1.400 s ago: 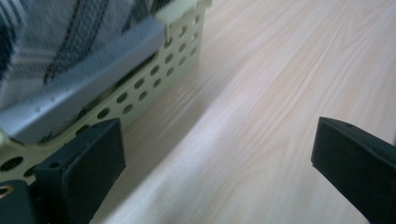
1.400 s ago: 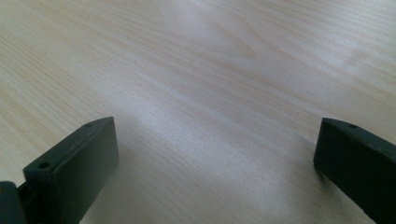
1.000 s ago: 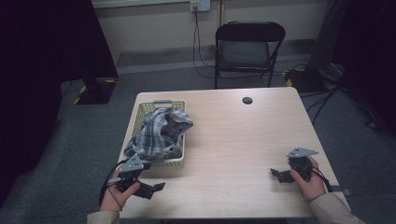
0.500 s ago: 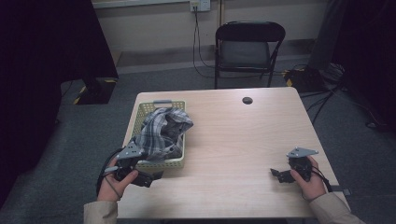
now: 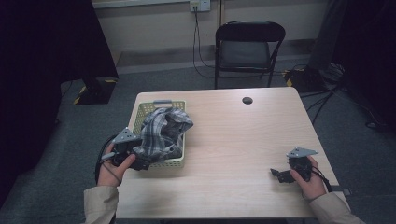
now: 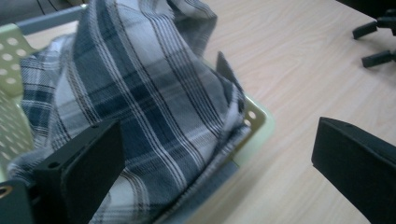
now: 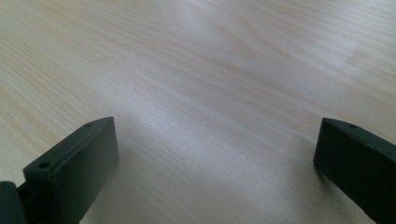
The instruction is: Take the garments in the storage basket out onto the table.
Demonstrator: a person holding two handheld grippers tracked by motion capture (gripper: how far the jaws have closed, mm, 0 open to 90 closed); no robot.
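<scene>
In the high view, a pale green perforated plastic basket [image 5: 140, 112] is sitting near the left edge of a light wood-grain desk [image 5: 233, 135], and a crumpled blue-and-white plaid cloth [image 5: 161, 130] is lying heaped inside it, spilling over the basket's near rim. The left gripper [image 5: 140, 164], topped by a grey three-cornered plate, is hovering at the basket's near left corner, touching or almost touching the hanging cloth. The right gripper [image 5: 276, 174] is resting low over the desk, well apart from the basket toward the near right corner. A small dark round disc [image 5: 247, 100] is lying on the desk beyond the basket to its right, and a black folding chair [image 5: 250, 46] is standing behind the desk. In the left gripper view, the two black blocky fingers [image 6: 84, 172] are standing wide apart, clamping nothing; the soft woven cloth [image 6: 140, 102] is draping over the basket's rounded corner [image 6: 254, 116] between them, with the basket's dotted wall showing at the left. In the right gripper view, its fingers [image 7: 74, 163] are spread wide too, with bare smooth wood grain [image 7: 210, 93] between them.
</scene>
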